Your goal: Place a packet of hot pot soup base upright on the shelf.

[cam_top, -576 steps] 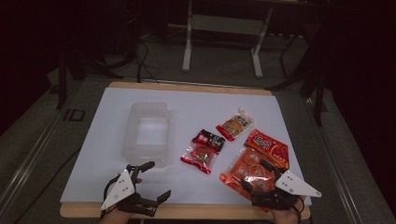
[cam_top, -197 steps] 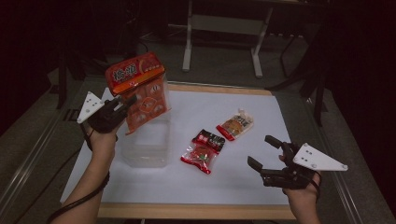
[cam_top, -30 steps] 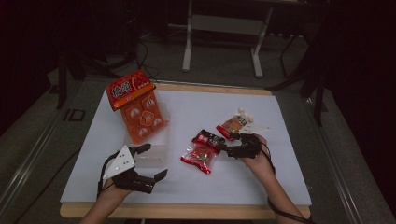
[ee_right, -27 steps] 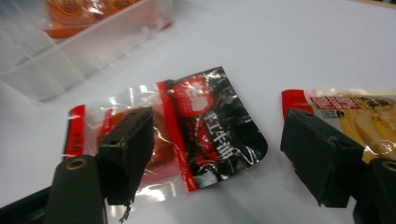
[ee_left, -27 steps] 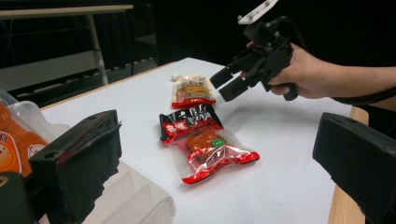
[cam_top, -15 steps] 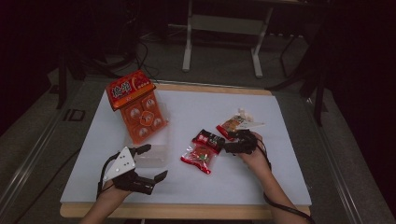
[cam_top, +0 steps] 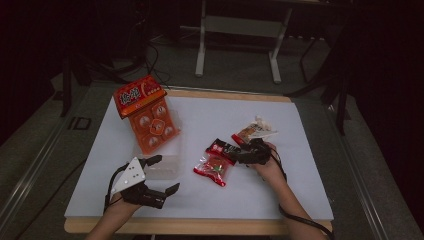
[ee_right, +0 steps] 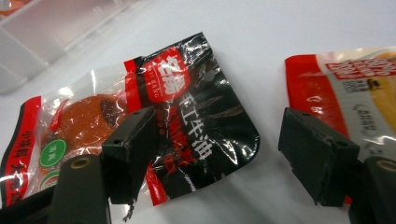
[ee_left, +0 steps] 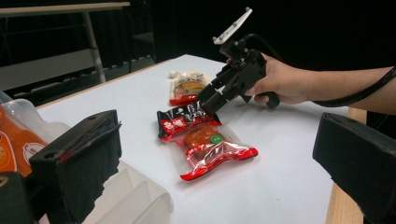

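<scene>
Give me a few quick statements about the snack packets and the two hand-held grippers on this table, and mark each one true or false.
1. The right gripper has open jaws over the black end of the red and black packet. True.
2. The big orange packet lies flat on the table beside the other snacks. False: it stands propped in the clear plastic bin.
3. The left gripper grips the clear bin. False: its jaws stand open and hold nothing, near the table's front edge.
4. A red and white packet lies just beyond the red and black one. True.
5. The right gripper has lifted the red and black packet off the table. False: it lies flat on the white table.
</scene>
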### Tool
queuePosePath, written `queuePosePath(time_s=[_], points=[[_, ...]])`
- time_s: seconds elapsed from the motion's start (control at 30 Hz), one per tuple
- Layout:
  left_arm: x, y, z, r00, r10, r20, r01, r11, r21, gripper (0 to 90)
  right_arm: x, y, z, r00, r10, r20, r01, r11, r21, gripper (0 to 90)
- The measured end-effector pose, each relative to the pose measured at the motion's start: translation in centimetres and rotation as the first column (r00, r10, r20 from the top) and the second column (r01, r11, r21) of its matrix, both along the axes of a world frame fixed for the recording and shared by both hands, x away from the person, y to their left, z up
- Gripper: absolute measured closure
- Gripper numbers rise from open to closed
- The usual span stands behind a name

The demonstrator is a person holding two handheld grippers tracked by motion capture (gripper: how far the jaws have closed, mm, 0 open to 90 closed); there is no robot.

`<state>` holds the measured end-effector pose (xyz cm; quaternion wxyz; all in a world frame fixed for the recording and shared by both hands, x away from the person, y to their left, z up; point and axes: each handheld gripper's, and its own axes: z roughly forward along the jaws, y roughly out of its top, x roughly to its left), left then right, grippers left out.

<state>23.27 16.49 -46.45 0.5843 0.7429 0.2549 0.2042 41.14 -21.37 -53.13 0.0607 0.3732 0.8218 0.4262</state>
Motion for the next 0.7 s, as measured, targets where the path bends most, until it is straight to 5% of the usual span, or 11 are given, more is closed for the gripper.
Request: queuePosePath(time_s=[0.4,0.7], points=[[0.02,0.00,-0.07,1.0000,-0.003,-0.004,0.003,1.0000,0.004,1.5,0.23,0.39,-0.43,0.9991,0.014,-0.041,-0.014,1.000,-0.009,46.3],[0.01,0.01,-0.03,1.0000,-0.003,-0.003,0.003,1.0000,0.001,1.6,0.13,0.05,0.34,0.9996,0.006,-0.027,-0.006,1.000,-0.016,75.6]])
